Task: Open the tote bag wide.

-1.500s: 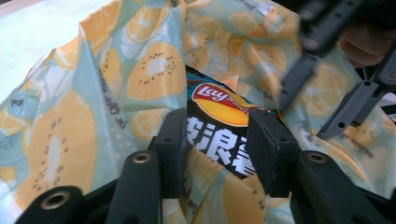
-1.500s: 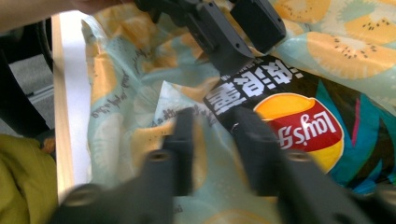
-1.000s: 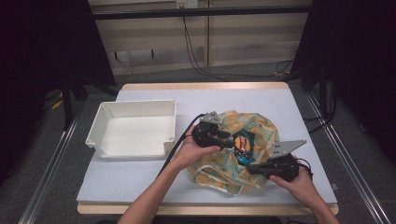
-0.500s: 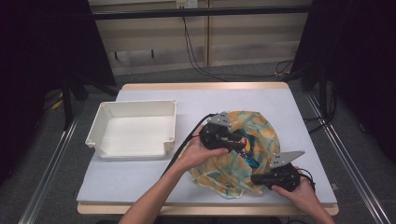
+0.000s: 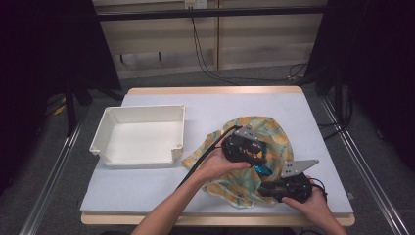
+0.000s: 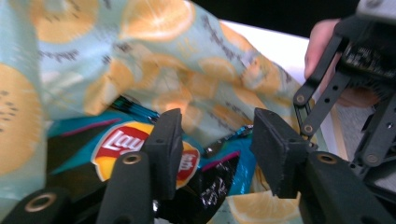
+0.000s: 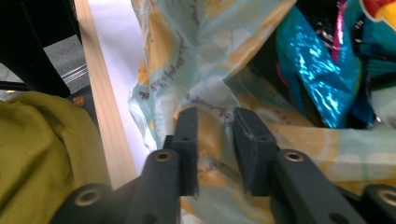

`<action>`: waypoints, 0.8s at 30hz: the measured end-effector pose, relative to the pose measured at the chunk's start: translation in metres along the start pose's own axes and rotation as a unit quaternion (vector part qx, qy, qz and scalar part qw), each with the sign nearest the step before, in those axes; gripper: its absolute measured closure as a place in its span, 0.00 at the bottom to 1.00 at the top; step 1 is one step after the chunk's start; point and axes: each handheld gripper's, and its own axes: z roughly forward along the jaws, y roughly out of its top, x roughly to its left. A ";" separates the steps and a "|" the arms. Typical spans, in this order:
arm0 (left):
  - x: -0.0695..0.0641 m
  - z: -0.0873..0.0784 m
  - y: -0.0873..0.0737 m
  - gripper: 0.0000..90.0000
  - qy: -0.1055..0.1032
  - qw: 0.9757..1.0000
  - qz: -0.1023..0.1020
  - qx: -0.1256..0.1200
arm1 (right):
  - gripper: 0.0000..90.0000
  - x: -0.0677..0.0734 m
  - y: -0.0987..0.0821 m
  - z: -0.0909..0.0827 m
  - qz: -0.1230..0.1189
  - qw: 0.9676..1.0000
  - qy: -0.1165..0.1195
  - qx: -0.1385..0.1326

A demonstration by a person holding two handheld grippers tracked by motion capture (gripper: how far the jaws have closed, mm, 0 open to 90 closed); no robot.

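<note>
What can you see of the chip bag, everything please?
The chip bag is glossy foil, teal and black with a magenta stripe and a red-and-yellow Lay's logo, crinkled. It lies inside the open lemon-print cloth bag, mostly covered by its fabric. The left gripper fingers straddle its crumpled top; one finger overlaps the logo. Whether they touch is unclear.
</note>
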 end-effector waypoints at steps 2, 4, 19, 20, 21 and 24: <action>-0.001 0.001 -0.002 0.55 0.005 1.000 0.001 0.008 | 0.75 0.000 0.000 0.001 -0.002 1.000 0.003 0.001; -0.002 0.002 -0.007 0.50 0.007 1.000 0.007 0.014 | 0.72 0.001 -0.001 0.000 -0.002 1.000 0.004 0.005; -0.013 0.014 -0.018 0.45 0.043 0.997 0.050 0.050 | 0.67 -0.002 -0.005 -0.011 0.005 1.000 0.002 0.003; -0.013 0.014 -0.018 0.45 0.038 0.996 0.055 0.053 | 0.67 -0.002 -0.005 -0.010 0.004 1.000 0.003 0.003; -0.013 0.015 -0.017 0.45 0.043 0.996 0.057 0.055 | 0.69 -0.001 -0.005 -0.010 0.004 1.000 0.004 0.003; -0.015 0.016 -0.013 0.44 0.035 0.996 0.054 0.063 | 0.70 -0.001 -0.006 -0.009 0.007 1.000 0.004 0.004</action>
